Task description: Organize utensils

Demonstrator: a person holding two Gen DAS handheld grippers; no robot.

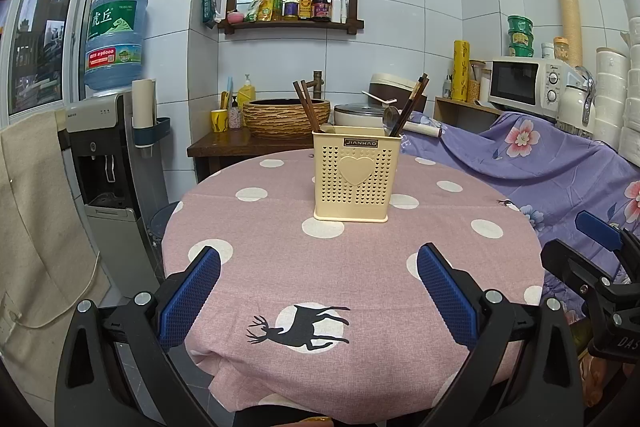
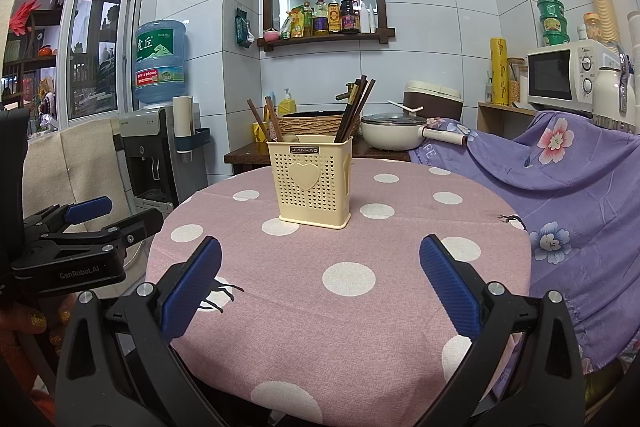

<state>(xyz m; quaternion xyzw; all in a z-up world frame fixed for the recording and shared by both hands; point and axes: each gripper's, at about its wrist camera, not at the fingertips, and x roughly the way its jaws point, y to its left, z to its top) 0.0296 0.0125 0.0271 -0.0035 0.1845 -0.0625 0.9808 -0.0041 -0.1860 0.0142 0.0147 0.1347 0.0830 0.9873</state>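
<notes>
A cream perforated utensil holder (image 1: 352,175) (image 2: 310,181) with a heart on its front stands upright on the round pink polka-dot table (image 1: 280,259) (image 2: 360,307). Brown chopsticks (image 1: 307,107) (image 2: 356,107) lean out of its left and right compartments, and a metal spoon (image 1: 390,119) shows at its right side in the left wrist view. My left gripper (image 1: 319,259) hovers open over the table's near half, nothing between its blue pads. My right gripper (image 2: 320,251) is likewise open and holds nothing. Each gripper appears at the edge of the other's view.
A purple floral cloth (image 1: 540,155) (image 2: 580,179) covers furniture right of the table. Behind stand a wooden side table with a woven basin (image 1: 286,115), a white pot (image 2: 390,135) and a microwave (image 1: 524,83). A water dispenser (image 1: 108,155) stands at the left.
</notes>
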